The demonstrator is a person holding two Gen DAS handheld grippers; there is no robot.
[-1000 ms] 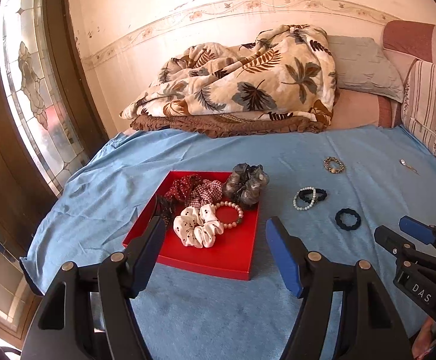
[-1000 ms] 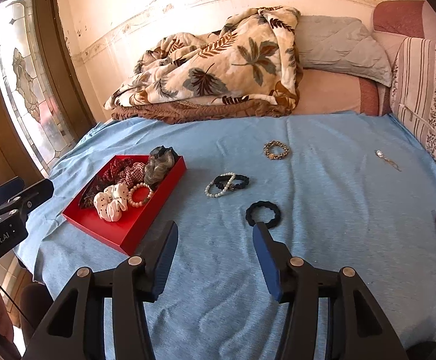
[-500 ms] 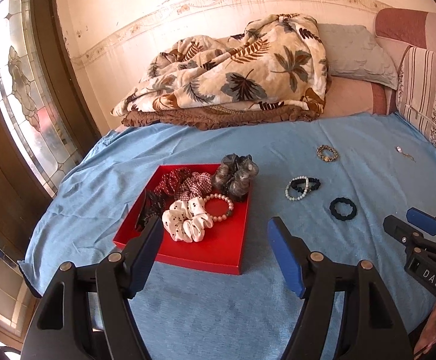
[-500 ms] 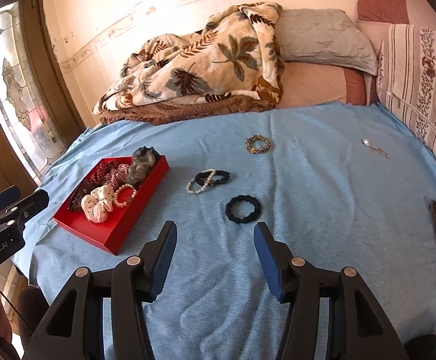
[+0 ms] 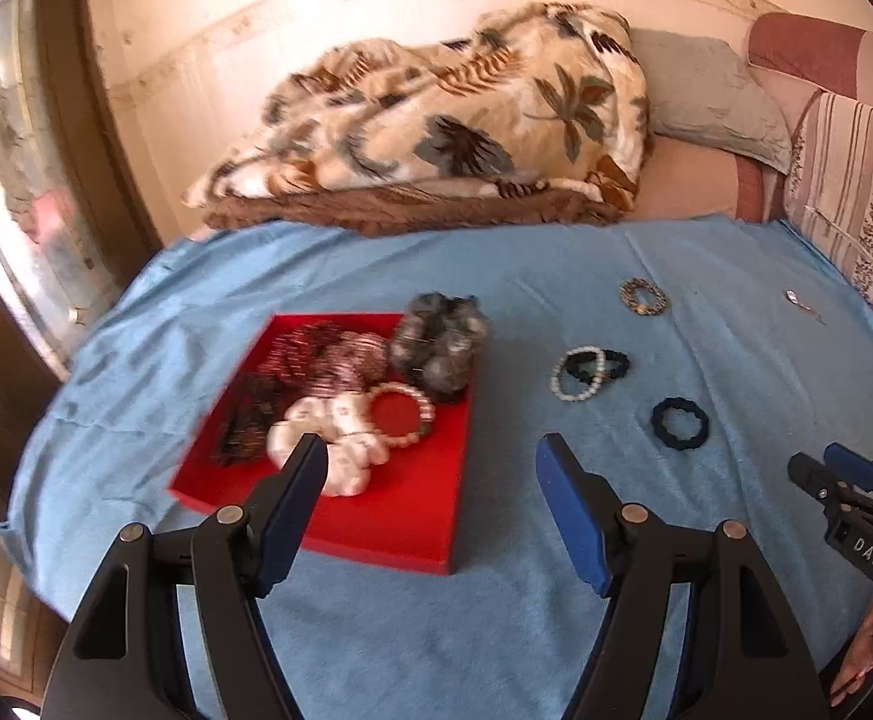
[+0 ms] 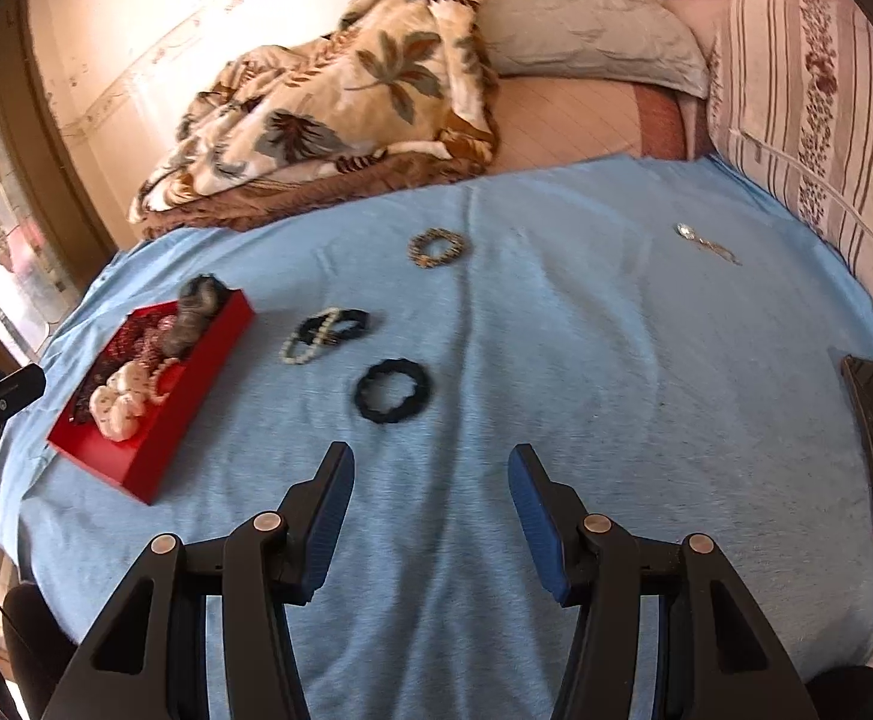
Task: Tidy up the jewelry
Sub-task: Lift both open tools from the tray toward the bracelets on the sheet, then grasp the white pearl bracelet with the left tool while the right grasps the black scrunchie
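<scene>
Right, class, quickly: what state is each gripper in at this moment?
Left gripper: open, holding nothing, above the red tray.
Right gripper: open, holding nothing, short of the black hair tie.

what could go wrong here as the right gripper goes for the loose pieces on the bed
The white bead bracelet overlaps a black band, so a grab may lift both or drop one. The black scrunchie lies flat on the soft blue sheet, so the open right gripper may pinch cloth.

Both grippers (image 5: 430, 462) (image 6: 430, 474) lower, nearer bedspread (image 6: 616, 390)
</scene>
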